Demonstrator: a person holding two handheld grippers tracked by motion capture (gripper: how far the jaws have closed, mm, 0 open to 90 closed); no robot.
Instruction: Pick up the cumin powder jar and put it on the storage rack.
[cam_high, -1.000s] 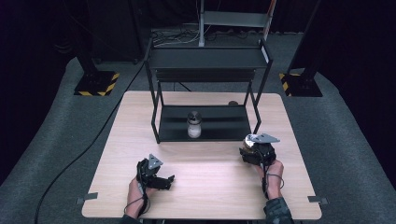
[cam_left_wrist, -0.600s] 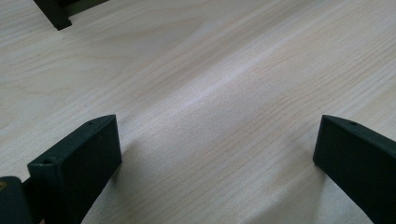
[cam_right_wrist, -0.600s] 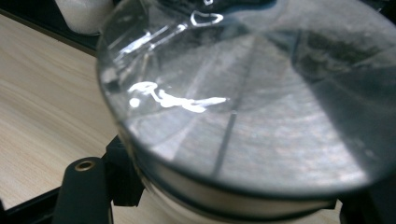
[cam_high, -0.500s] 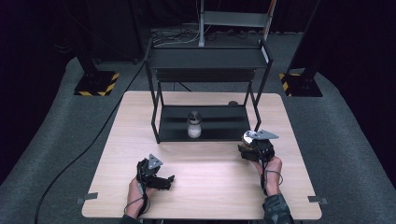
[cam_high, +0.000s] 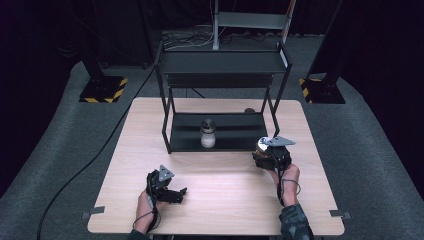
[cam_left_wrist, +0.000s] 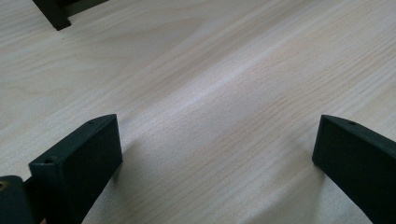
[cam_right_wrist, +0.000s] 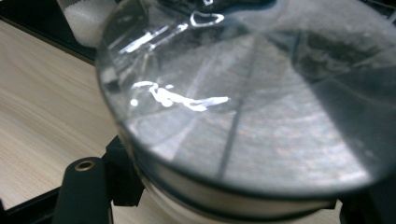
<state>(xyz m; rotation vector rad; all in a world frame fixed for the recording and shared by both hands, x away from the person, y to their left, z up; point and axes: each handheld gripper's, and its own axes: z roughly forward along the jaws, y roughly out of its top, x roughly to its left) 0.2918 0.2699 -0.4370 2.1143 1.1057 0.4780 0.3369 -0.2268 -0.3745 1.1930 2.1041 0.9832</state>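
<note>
On the wooden table (cam_high: 220, 200), toward its far half, stands a black two-tier shelf rack (cam_high: 220, 65), biggest item in frame. Top tier looks bare. Lower tier holds one glass jar with white contents (cam_high: 208, 133), metal lid on, upright, roughly centre.

Right gripper (cam_high: 270, 155) sits just off the rack's front right corner, near the lower tier's edge. It carries a second jar (cam_right_wrist: 243, 107): the right gripper view has a shiny metal lid and glass rim right up against the lens, jaws closed in on either side of it, so the grip looks firm. Jar seems lifted or tipped toward the camera; whether its base touches the table, cannot tell.

Left gripper (cam_high: 167, 187) rests low on the near left of the table, well apart from the rack. Left gripper view: both jaws spread wide, bare wood between them, nothing held.

Step in hand, as I judge it: carrying the held jar to the rack's lower tier, approach phase. Next move likely calls for pushing forward past the front post, keeping the jar upright, setting it down beside the standing jar without knocking it, then opening the jaws. Left gripper idle, not needed.
</note>
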